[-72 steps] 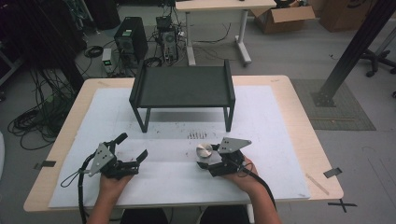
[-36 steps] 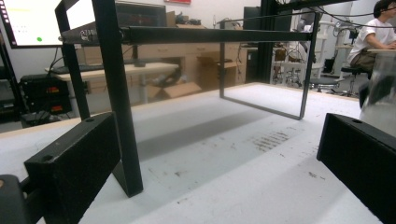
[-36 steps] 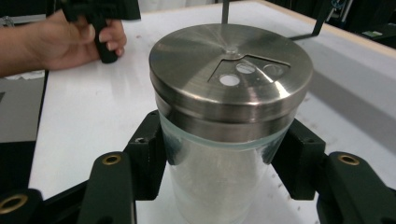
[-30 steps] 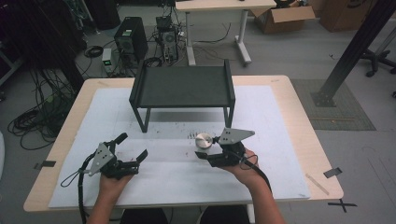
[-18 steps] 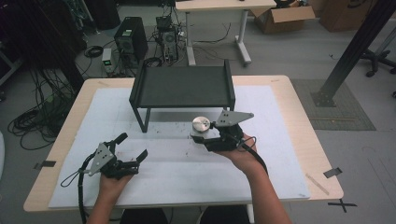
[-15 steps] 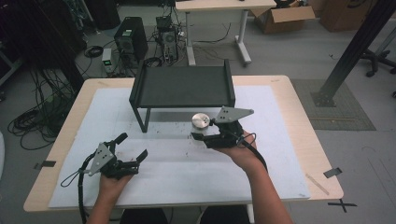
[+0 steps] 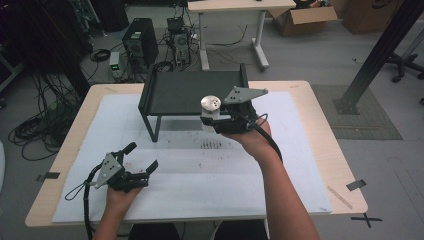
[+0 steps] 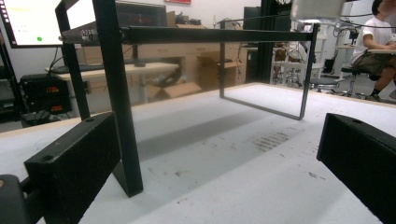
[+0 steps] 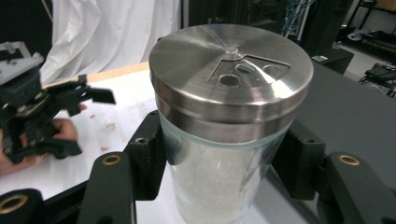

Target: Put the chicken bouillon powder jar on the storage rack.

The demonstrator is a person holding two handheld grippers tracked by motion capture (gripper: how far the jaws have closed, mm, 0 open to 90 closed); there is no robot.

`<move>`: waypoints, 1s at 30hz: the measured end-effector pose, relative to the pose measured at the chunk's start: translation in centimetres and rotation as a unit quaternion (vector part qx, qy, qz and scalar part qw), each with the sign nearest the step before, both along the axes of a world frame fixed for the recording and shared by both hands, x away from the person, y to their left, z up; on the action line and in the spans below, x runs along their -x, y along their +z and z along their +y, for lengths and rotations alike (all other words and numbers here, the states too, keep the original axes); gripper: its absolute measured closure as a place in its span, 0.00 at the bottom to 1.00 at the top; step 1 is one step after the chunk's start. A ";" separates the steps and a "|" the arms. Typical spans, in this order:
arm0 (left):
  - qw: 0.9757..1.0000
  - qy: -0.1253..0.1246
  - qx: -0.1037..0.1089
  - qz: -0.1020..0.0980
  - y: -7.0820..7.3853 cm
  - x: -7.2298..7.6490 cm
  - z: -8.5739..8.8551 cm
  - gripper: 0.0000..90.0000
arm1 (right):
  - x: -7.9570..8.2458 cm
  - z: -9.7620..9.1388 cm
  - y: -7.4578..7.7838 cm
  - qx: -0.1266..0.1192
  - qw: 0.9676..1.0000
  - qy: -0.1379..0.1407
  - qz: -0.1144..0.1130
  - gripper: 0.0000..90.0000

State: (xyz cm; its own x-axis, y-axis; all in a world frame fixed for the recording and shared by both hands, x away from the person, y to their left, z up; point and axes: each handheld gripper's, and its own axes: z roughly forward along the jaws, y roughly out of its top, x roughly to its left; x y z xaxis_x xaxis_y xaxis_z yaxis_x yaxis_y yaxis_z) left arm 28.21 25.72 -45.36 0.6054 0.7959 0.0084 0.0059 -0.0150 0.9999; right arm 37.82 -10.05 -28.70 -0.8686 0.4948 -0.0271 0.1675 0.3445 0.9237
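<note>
The shaker (image 7: 210, 111) is at the rack's (image 7: 185, 92) front right edge, above the table (image 7: 320, 150).

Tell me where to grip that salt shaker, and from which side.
Grip the shaker on its glass body, just under the steel lid, coming in level from the side. The body is a straight upright cylinder, so flat pads seat on opposite walls; the lid's wider lip stops it slipping down. The right tongs hold it this way now.
</note>
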 end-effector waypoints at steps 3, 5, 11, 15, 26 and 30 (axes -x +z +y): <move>1.000 0.000 0.000 0.000 0.0 0.0 0.0 0.00 | -0.6 0.3 0.6 0.003 1.000 -0.008 -0.002 0.47; 1.000 0.000 0.000 0.000 0.0 0.0 0.0 0.00 | -1.2 0.5 1.0 0.005 1.000 -0.015 -0.001 0.47; 1.000 0.000 0.000 0.001 0.0 0.0 0.0 0.00 | -2.1 1.0 1.1 0.007 1.000 -0.022 0.000 0.47; 1.000 0.000 0.001 0.001 0.0 0.0 0.0 0.00 | -3.0 1.5 1.0 0.014 0.999 -0.037 0.005 0.47; 1.000 0.000 0.001 0.000 0.0 0.0 0.0 0.00 | -4.7 2.4 1.0 0.020 0.997 -0.069 0.013 0.47; 1.000 0.000 0.001 0.001 0.0 0.0 0.0 0.00 | -5.3 2.5 0.8 0.020 0.996 -0.083 0.016 0.47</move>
